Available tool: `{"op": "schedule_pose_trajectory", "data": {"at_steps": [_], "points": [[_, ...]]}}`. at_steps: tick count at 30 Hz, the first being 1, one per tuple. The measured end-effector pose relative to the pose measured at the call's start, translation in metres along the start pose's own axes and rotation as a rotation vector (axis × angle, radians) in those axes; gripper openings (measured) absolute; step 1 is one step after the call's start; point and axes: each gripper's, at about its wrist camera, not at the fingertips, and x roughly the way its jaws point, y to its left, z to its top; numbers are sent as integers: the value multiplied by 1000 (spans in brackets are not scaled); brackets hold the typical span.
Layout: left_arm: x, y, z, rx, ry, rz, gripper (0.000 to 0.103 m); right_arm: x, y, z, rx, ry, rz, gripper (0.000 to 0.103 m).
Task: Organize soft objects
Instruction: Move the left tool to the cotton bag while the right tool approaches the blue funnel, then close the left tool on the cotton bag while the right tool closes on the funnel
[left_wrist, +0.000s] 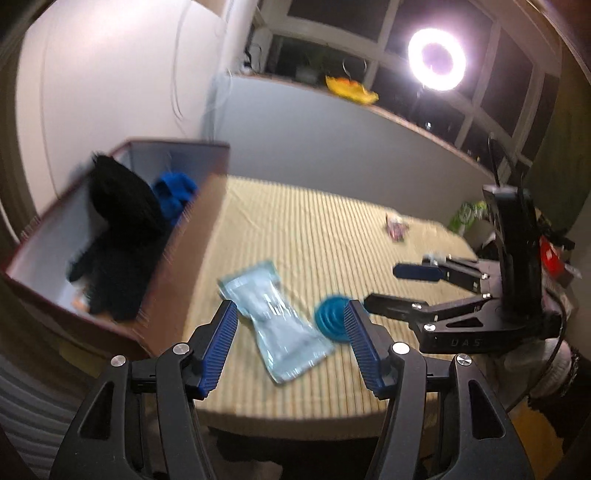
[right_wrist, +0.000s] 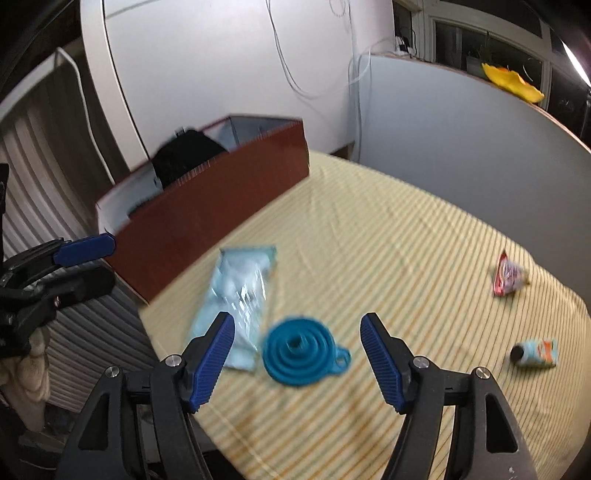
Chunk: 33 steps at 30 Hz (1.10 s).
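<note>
Judging from how things lie, the sorting stands partly done: the brown box, at the left of the left wrist view, already holds two soft items, one black furry plush filling most of its interior and one blue fabric piece tucked behind it toward the box's upper right corner. Four items remain out on the striped yellow tablecloth. Count on the cloth: one clear pale-blue sealed packet at lower centre-left of the right wrist view, just beside the box's near wall; one teal collapsible funnel just right of the packet, whether touching it the blur does not settle; one crumpled red-and-white wrapper at the right; one small light-blue printed sleeve or pouch at lower right, its nature not certain. The left gripper stands with its jaws apart and nothing clamped, the packet lying in line between them on the cloth below. The right gripper is likewise spread and empty, the funnel framed between its blue pads but not pressed by them. Both views are motion-blurred, so fine contact cannot be confirmed. Outstanding work, in my judgement: the packet and funnel look to be next, with the wrapper and pouch to follow. One yellow object sits on the window ledge at upper centre, apart from the work area.
</note>
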Motion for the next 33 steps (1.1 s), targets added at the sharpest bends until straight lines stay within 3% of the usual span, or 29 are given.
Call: {"op": "schedule_pose_trajectory", "data": {"at_steps": [6, 15, 24, 33], "points": [[35, -3, -20, -46, 92, 15, 60, 24, -4, -21, -20, 42, -33, 67], [63, 2, -9, -81, 108, 101, 60, 42, -3, -38, -98, 53, -47, 67], [106, 2, 5, -89, 158, 141, 62, 51, -2, -36, -126, 45, -41, 67], [119, 5, 8, -91, 177, 182, 65, 58, -11, -28, -81, 47, -8, 67]]}}
